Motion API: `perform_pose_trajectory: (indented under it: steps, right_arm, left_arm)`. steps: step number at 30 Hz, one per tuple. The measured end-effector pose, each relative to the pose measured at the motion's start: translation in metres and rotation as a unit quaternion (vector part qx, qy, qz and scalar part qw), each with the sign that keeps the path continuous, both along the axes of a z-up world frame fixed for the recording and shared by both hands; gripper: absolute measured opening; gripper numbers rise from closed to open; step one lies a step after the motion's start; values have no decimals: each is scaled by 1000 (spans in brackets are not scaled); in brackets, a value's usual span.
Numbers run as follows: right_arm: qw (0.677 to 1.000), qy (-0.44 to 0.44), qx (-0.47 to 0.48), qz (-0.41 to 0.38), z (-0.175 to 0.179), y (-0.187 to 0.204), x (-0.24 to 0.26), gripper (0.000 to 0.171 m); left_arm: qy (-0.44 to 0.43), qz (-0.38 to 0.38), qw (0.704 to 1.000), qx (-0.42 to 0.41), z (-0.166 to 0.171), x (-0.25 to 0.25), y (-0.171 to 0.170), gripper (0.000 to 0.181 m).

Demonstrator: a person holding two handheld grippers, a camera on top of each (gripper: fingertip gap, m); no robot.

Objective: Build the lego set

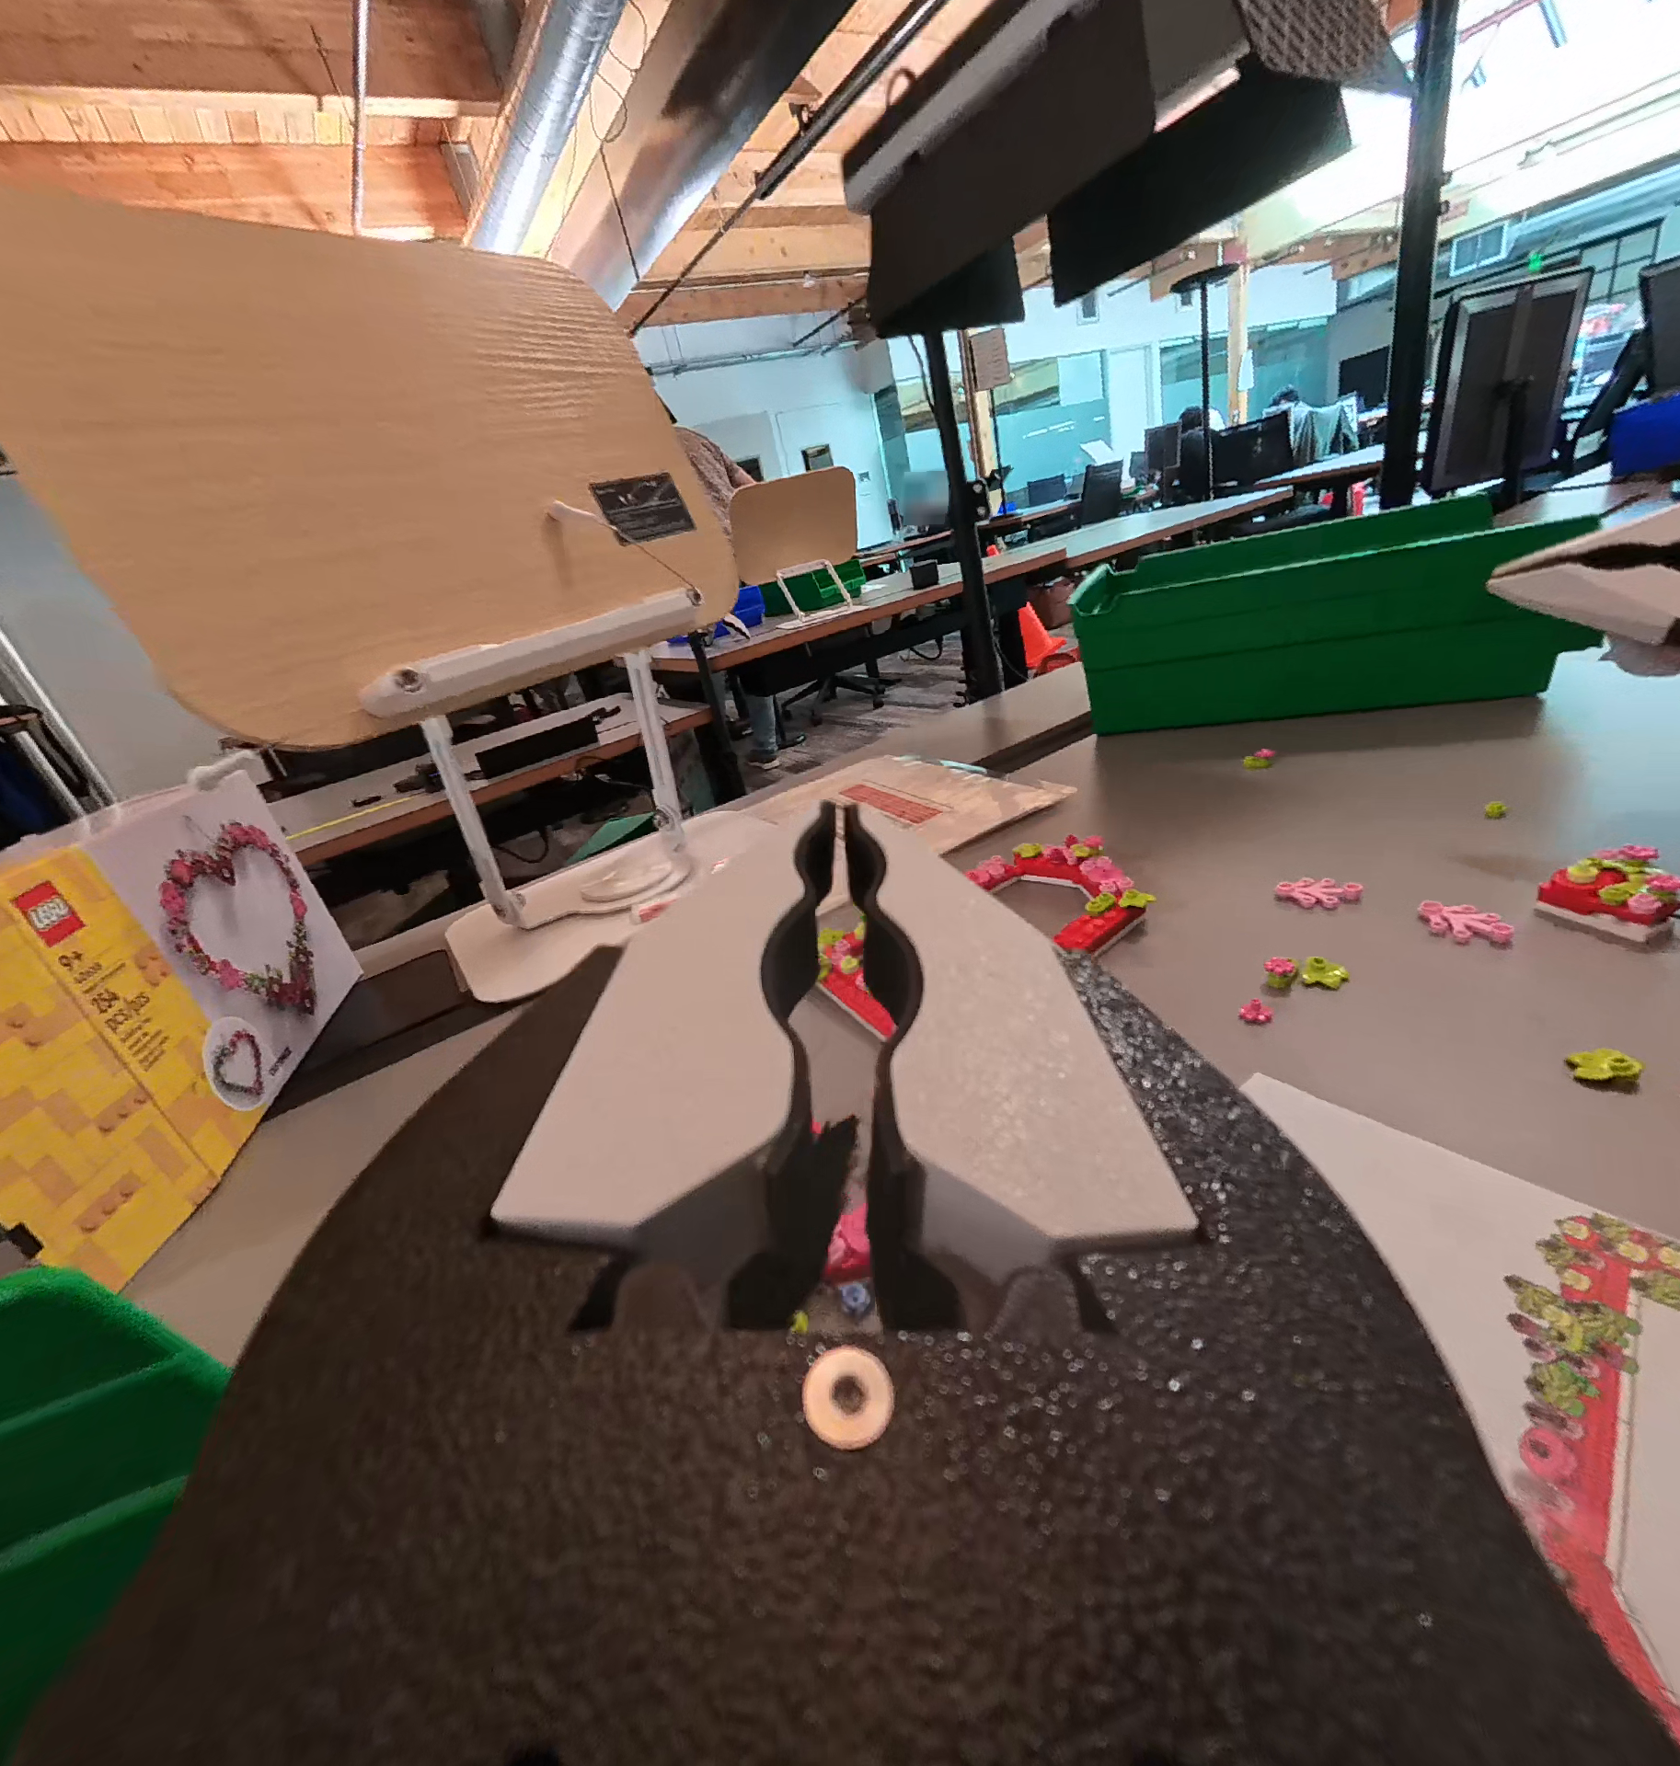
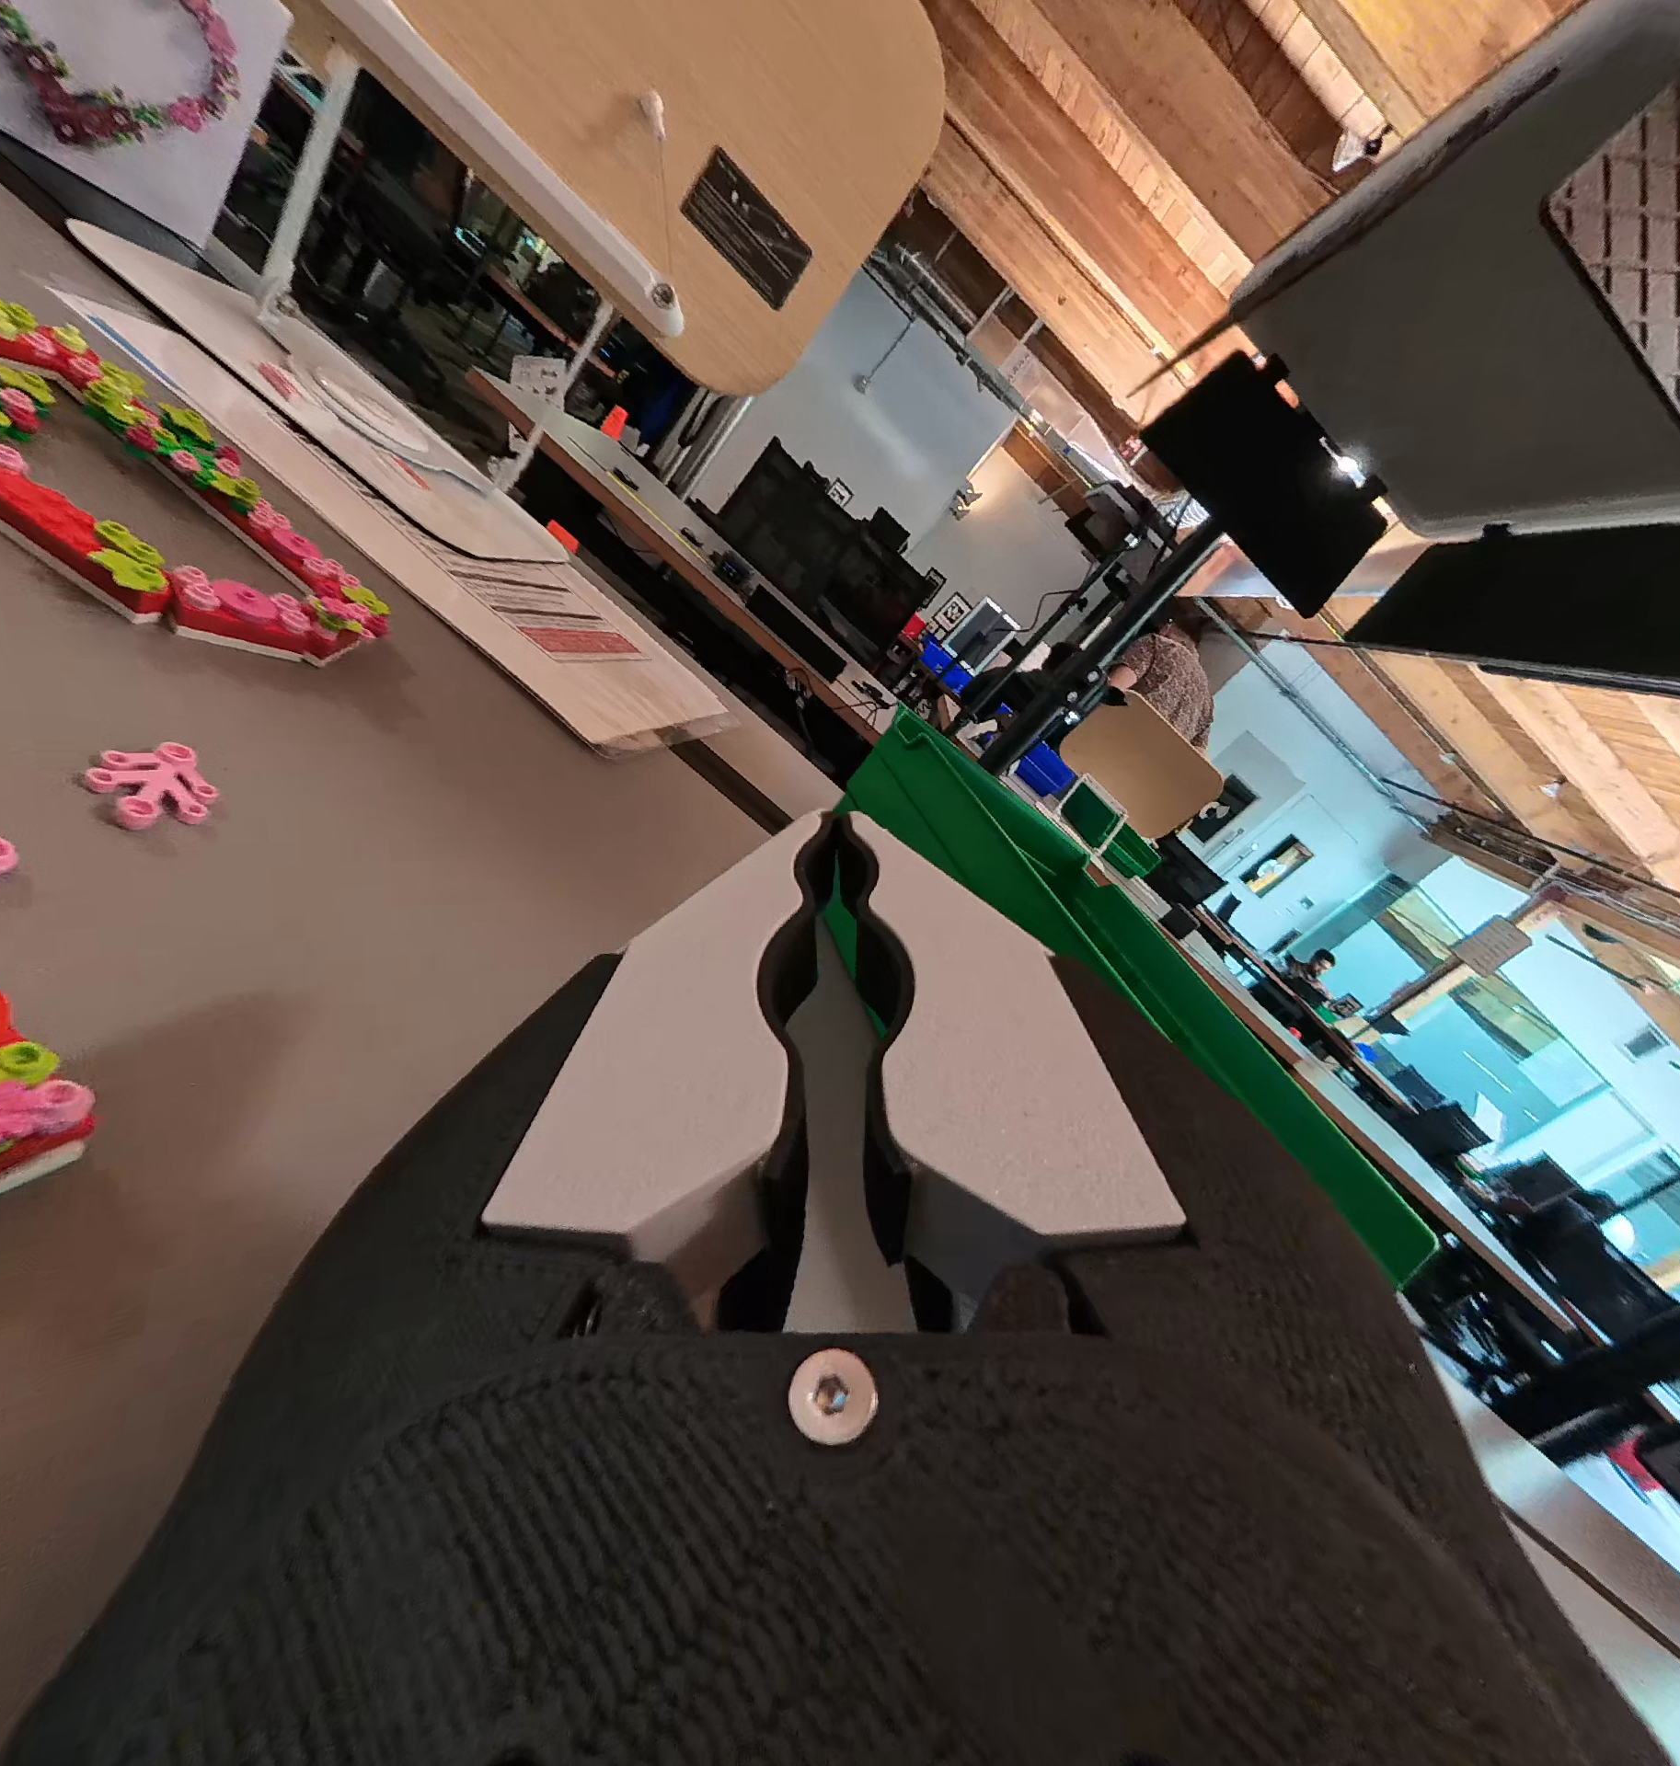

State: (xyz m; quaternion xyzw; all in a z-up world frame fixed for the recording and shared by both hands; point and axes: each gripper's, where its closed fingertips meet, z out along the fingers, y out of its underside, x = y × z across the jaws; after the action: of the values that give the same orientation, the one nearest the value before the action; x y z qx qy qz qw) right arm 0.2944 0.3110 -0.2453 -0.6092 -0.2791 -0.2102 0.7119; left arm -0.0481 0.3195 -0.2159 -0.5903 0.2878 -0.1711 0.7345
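A partly built red heart frame [image 1: 1070,893] with pink and lime flowers lies on the grey table [image 1: 1391,831], just beyond my left gripper [image 1: 841,824]. That gripper is shut with nothing seen between its tips. A small red flower assembly [image 1: 1610,893] and loose pink branch pieces [image 1: 1465,922] lie to the right. My right gripper [image 2: 836,833] is shut and empty, tilted over the table. In its view the heart frame [image 2: 157,497] and a pink branch piece [image 2: 153,786] lie to its left. The right gripper's fingers [image 1: 1601,583] also show at the left wrist view's right edge.
A wooden book stand [image 1: 339,459] and the yellow set box [image 1: 119,1013] stand at the left. Stacked green bins [image 1: 1314,631] sit at the table's far edge, another green bin [image 1: 52,1453] at the near left. The instruction booklet [image 1: 1486,1338] lies at the near right. Spacing between my two grippers at the tips: around 35 cm. From the right gripper's tips to the pink branch piece [image 2: 153,786] is close to 15 cm. It turns up in the left wrist view [image 1: 1319,893] as well.
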Motion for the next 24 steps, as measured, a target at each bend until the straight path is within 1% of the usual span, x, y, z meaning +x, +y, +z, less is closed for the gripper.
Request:
perform_pose_trajectory:
  steps: [1, 4, 13, 20, 24]
  right_arm:
    - [1000, -1, -1, 10, 0, -1, -4, 0]
    - [999, -10, -4, 34, -2, -4, -16, 0]
    - [997, -56, -7, 57, -6, -7, -35, 0]
    - [998, -35, -13, 54, -6, 0, -31, 0]
    - [997, -45, -17, 60, -8, 0, -36, 0]
  left_arm:
    - [-4, 4, 1000, 1, 2, -3, 1, 0]
    - [-13, 16, 1000, 5, 7, -12, 3, 0]
    - [-26, 25, 999, 3, 10, -21, 7, 0]
    - [-27, 31, 999, 13, 16, -24, 8, 0]
    - [-37, 29, 999, 18, 20, -26, 6, 0]
